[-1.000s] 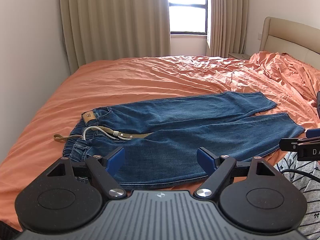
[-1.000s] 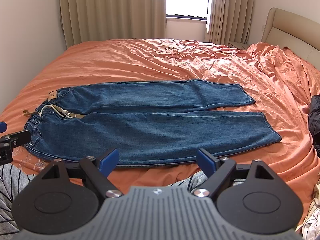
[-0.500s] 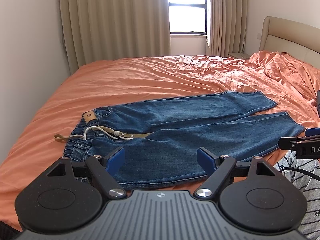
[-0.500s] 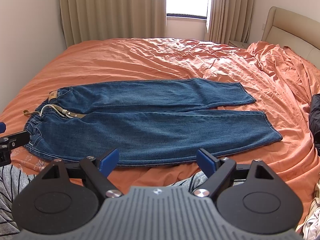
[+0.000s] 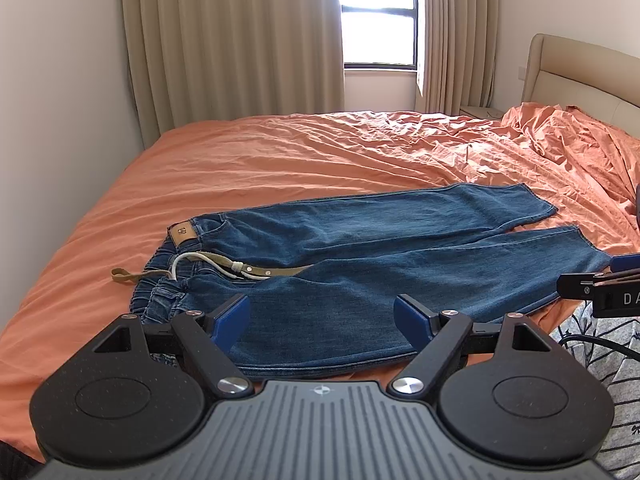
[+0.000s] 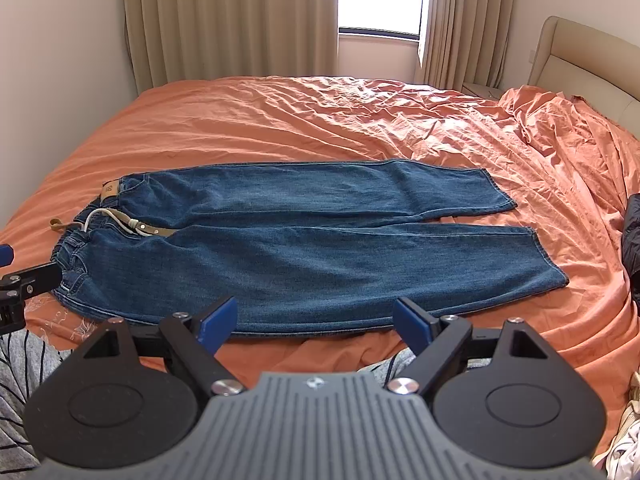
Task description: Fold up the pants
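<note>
Pants: I see 1 pair of blue denim pants [image 5: 360, 264] lying flat and unfolded on the orange bedsheet [image 5: 280, 152], waistband to the left, 2 legs running to the right, side by side and slightly parted at the hems.
Waistband detail: a tan leather patch [image 5: 183, 233] sits at the far corner; an olive fabric belt [image 5: 240, 270] and a white drawstring [image 5: 192, 260] lie across the waist opening.
Left gripper: my left gripper [image 5: 322, 318] hovers above the near edge of the pants, closer to the waist half. Its blue-padded fingers [image 5: 230, 318] stand wide apart and grasp nothing.
Right gripper: my right gripper [image 6: 314, 322] hovers just short of the near hem line, over the bare sheet by the lower leg. Its blue pads [image 6: 412, 322] are spread equally wide, nothing between them.
Contact: neither gripper touches the denim.
Cross-view: each gripper's tip shows at the edge of the other's camera.
Containers: none in view that I can report on.
Surroundings: beige curtains [image 6: 232, 20], a window [image 5: 378, 20] and a padded beige headboard [image 5: 580, 76] at the right.
</note>
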`<action>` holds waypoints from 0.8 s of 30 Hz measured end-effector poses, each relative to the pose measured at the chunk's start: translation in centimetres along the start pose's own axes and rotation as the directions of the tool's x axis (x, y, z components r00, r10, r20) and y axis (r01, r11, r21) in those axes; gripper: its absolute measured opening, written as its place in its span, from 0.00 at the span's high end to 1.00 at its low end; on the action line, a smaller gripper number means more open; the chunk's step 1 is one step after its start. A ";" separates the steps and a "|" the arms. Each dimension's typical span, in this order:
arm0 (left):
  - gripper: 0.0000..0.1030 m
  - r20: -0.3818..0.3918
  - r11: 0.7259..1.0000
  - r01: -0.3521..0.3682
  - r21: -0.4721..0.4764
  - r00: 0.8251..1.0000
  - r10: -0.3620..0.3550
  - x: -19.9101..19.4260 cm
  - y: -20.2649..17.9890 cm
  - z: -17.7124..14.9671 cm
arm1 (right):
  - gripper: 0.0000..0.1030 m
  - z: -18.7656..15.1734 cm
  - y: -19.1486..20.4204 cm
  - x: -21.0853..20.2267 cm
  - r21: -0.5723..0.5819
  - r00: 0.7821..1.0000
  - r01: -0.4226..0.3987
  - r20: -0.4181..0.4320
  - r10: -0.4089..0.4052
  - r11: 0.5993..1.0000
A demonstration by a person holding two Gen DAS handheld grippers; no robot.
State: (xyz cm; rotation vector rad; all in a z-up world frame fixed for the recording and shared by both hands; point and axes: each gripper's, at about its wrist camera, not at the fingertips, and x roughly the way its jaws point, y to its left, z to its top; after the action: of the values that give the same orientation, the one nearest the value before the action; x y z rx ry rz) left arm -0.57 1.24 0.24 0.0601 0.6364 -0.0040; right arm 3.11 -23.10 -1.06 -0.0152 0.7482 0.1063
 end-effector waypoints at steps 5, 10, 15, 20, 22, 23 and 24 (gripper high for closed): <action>0.08 -0.001 1.000 0.000 -0.003 1.000 0.000 0.0 0.0 0.0 | 0.21 0.0 0.0 0.1 0.000 1.000 -0.002 -0.002 0.002 1.000; 0.08 -0.002 1.000 0.000 -0.006 1.000 0.000 0.0 -0.1 -0.1 | 0.21 0.0 0.0 0.1 0.002 1.000 -0.002 -0.003 0.002 1.000; 0.08 -0.004 1.000 0.002 -0.008 1.000 -0.002 0.0 0.0 0.0 | 0.21 0.0 0.1 0.2 0.003 1.000 -0.003 -0.005 0.003 1.000; 0.08 -0.003 1.000 0.002 -0.006 1.000 -0.002 0.0 0.0 -0.1 | 0.21 0.0 0.1 0.2 0.000 1.000 -0.008 -0.006 0.008 1.000; 0.08 -0.004 1.000 0.003 -0.010 1.000 -0.003 0.0 0.0 -0.1 | 0.21 0.0 0.0 0.3 0.002 1.000 -0.011 -0.009 0.011 1.000; 0.08 -0.004 1.000 0.004 -0.011 1.000 -0.004 0.0 0.0 -0.1 | 0.21 0.1 0.0 0.4 0.004 1.000 -0.012 -0.011 0.012 1.000; 0.08 -0.005 1.000 0.006 -0.013 1.000 -0.006 0.0 0.0 -0.2 | 0.21 0.1 -0.1 0.4 0.006 1.000 -0.013 -0.012 0.013 1.000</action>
State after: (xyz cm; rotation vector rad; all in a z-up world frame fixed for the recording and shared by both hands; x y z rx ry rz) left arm -0.68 1.26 0.12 0.0458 0.6412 -0.0052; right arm 3.46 -23.14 -1.29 -0.0057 0.7607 0.1163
